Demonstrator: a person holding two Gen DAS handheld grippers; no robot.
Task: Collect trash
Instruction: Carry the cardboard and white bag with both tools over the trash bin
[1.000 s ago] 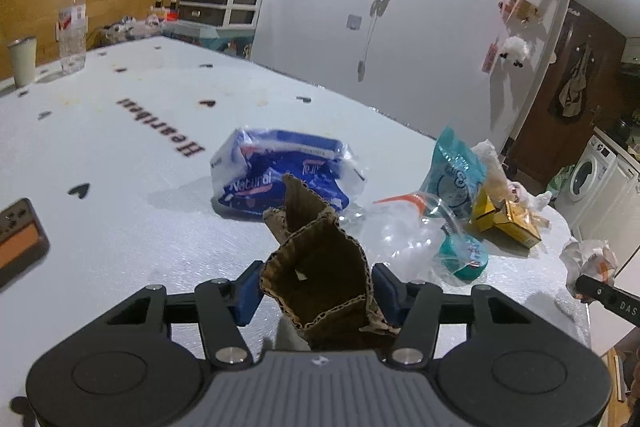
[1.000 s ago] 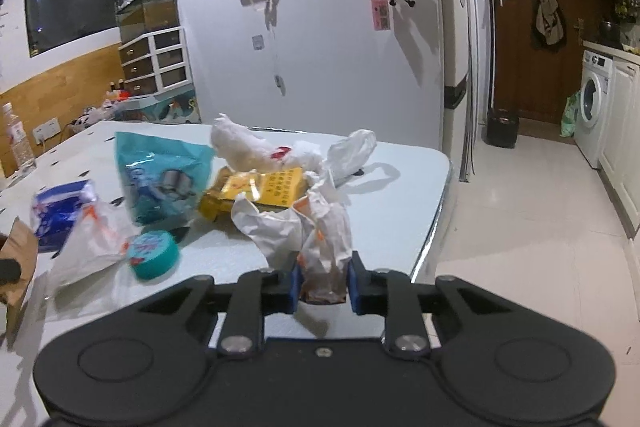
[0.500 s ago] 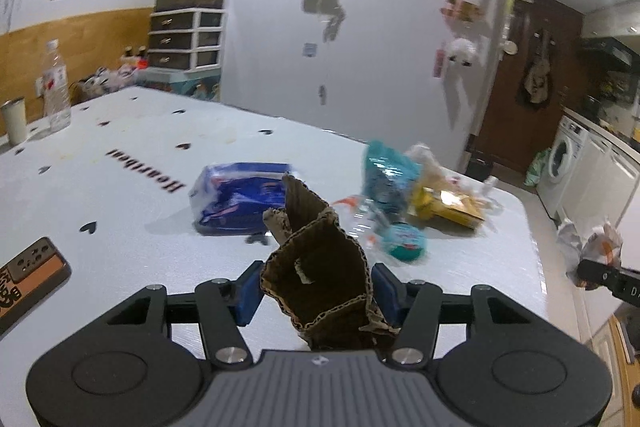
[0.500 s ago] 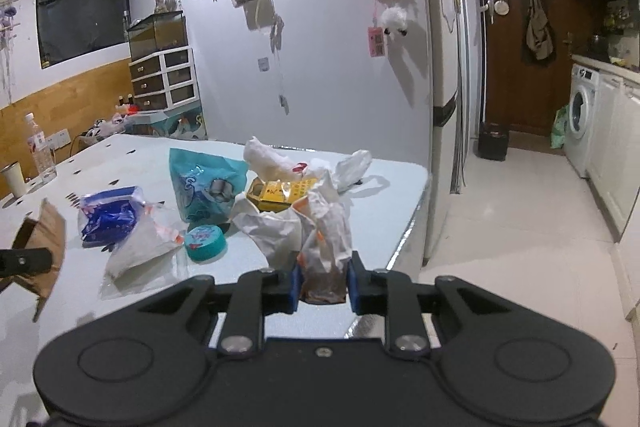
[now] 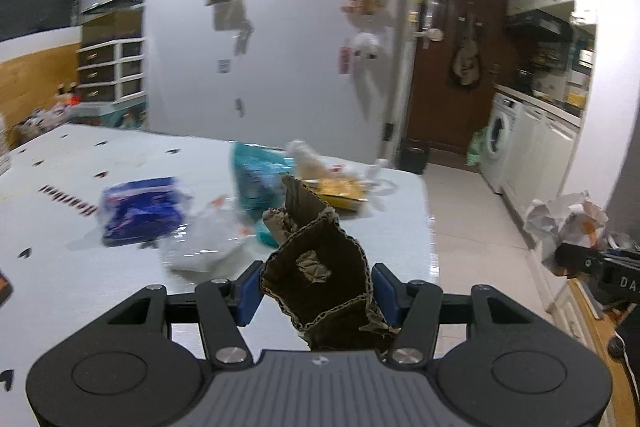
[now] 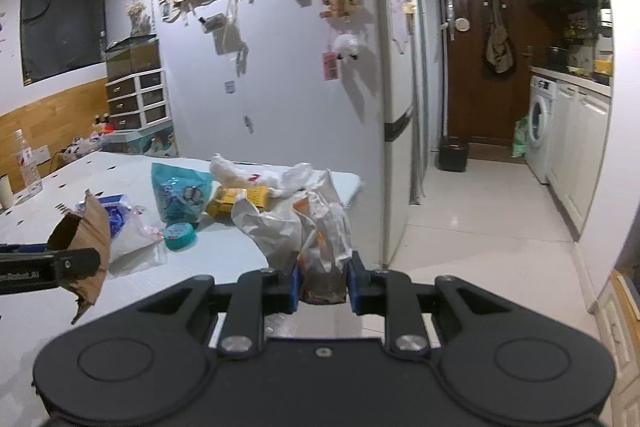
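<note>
My left gripper (image 5: pixel 316 287) is shut on a crumpled piece of brown corrugated cardboard (image 5: pixel 320 267), held above the white table (image 5: pixel 60 267). It shows again at the left of the right wrist view, cardboard (image 6: pixel 86 227) in the left gripper (image 6: pixel 60 263). My right gripper (image 6: pixel 322 281) is shut on a crumpled white paper wrapper (image 6: pixel 316 227) with orange print; from the left wrist view that wrapper (image 5: pixel 568 223) hangs off the table's right side. More trash lies on the table: a blue pack (image 5: pixel 140 215), a clear plastic bag (image 5: pixel 204 243), a teal pouch (image 6: pixel 176 193), a teal lid (image 6: pixel 181 235), a yellow packet (image 6: pixel 240 199), white tissue (image 6: pixel 240 175).
The table's right edge (image 5: pixel 428 227) drops to a tiled floor (image 6: pixel 480 235). A white fridge (image 6: pixel 394 107) hung with notes stands behind. A washing machine (image 6: pixel 540 131), cabinets and a dark bin (image 6: pixel 452 155) line the hallway. A water bottle (image 6: pixel 28 167) stands far left.
Both grippers have pulled back and up from the table, each keeping its grip. The trash pile looks farther away, and the views have swung right toward the hallway.
</note>
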